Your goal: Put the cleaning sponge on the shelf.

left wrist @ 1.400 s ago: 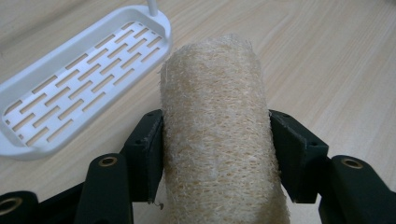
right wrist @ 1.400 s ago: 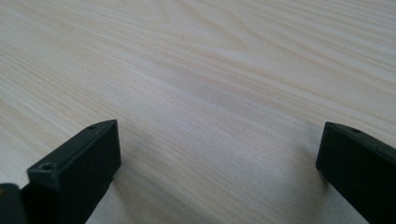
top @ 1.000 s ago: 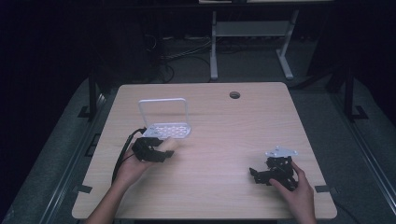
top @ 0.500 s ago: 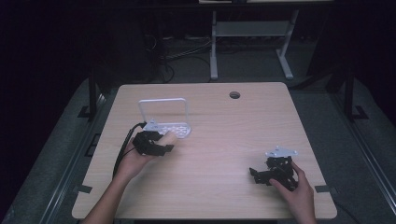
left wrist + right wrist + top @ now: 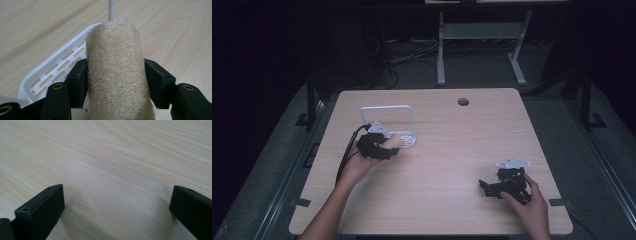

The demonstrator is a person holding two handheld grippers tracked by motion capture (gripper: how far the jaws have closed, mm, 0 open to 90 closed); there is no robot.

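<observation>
A tan loofah sponge roll (image 5: 116, 72) sits between the jaws of my left gripper (image 5: 115, 82), which is shut on it. From above, the left gripper (image 5: 379, 148) holds the loofah (image 5: 395, 142) at the front edge of a white slotted rack (image 5: 409, 140) with an upright wire frame (image 5: 387, 109). The rack's slotted base (image 5: 53, 72) lies just under and beyond the sponge. My right gripper (image 5: 492, 187) rests at the table's near right, its jaws spread wide over bare wood (image 5: 117, 202) with nothing between them.
The light wooden table (image 5: 452, 150) has a round cable hole (image 5: 463, 102) near its far edge. A black cable (image 5: 346, 155) trails from the left gripper toward the table's left side. Beyond the table stands a white metal stand (image 5: 477, 35) on a dark floor.
My left gripper has carried the loofah away from me and slightly up, closer to the white rack. The right gripper has stayed where it was.
</observation>
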